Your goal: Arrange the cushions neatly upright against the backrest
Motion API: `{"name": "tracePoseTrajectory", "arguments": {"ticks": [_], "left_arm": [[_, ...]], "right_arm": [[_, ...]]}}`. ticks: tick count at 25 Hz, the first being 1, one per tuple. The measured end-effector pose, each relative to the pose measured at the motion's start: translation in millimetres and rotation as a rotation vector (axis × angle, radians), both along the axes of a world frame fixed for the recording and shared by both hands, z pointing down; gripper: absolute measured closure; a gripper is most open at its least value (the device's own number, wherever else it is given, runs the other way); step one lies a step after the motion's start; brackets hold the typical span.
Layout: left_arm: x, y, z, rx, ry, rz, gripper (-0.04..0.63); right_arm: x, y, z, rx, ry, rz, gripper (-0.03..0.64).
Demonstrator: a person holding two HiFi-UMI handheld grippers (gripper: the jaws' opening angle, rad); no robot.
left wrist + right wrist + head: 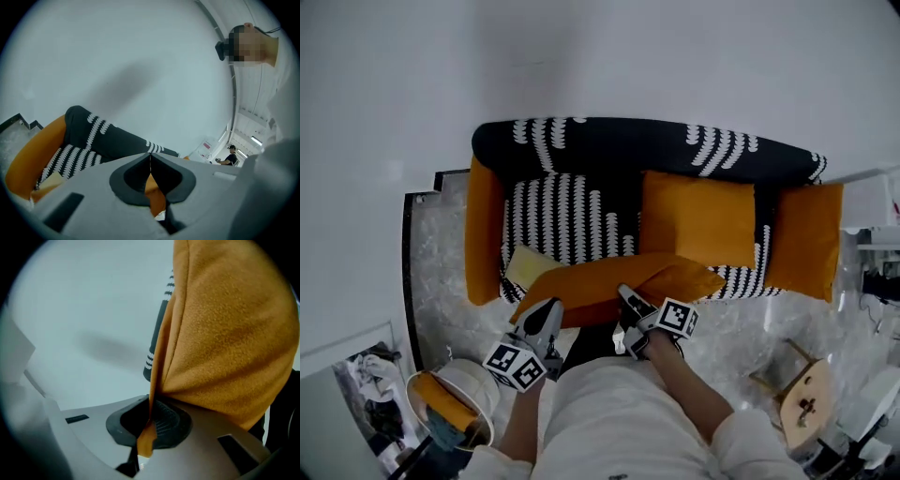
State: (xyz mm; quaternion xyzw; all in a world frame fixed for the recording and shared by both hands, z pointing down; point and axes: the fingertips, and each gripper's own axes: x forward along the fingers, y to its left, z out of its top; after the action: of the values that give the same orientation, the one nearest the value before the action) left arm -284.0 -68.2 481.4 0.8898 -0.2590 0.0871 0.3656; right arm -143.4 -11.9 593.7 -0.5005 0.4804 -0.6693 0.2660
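Note:
A long orange cushion (619, 279) hangs level over the sofa's front edge, held at both ends. My left gripper (546, 317) is shut on its left end; in the left gripper view a fold of orange fabric (152, 187) sits pinched between the jaws (150, 161). My right gripper (627, 299) is shut on the cushion's right part, and the cushion (225, 333) fills the right gripper view above the jaws (149, 417). A second orange cushion (698, 220) stands upright against the black-and-white backrest (619, 145). A pale yellow cushion (528, 265) lies flat on the seat at the left.
The sofa has orange armrests, left (484, 230) and right (806, 239). A white round basket (459, 394) with an orange item stands on the marble floor at lower left. A wooden stool (806, 394) is at lower right. A white wall rises behind the sofa.

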Motion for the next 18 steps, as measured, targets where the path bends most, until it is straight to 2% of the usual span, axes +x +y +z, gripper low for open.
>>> {"name": "tracePoseTrajectory", "arguments": {"ticks": [5,9,13,18], "left_arm": [[-22,-9,-23,0.059,0.030,-0.093,0.582],[-43,-10,-46,0.112,0.055,-0.167,0.583],[-62,-7,-67,0.156,0.080,-0.255,0.583],[-81,-2,-77,0.175,0.073,-0.369,0.583]], "right_arm": [[10,-41,-27,0.031,0.030,-0.014,0.606],[-6,-61,-51,0.048,0.037,-0.056,0.606],[-27,-97,-69,0.120,0.129,-0.236,0.606],[-58,-143,-76,0.189,0.310,-0.588,0.606]]}}
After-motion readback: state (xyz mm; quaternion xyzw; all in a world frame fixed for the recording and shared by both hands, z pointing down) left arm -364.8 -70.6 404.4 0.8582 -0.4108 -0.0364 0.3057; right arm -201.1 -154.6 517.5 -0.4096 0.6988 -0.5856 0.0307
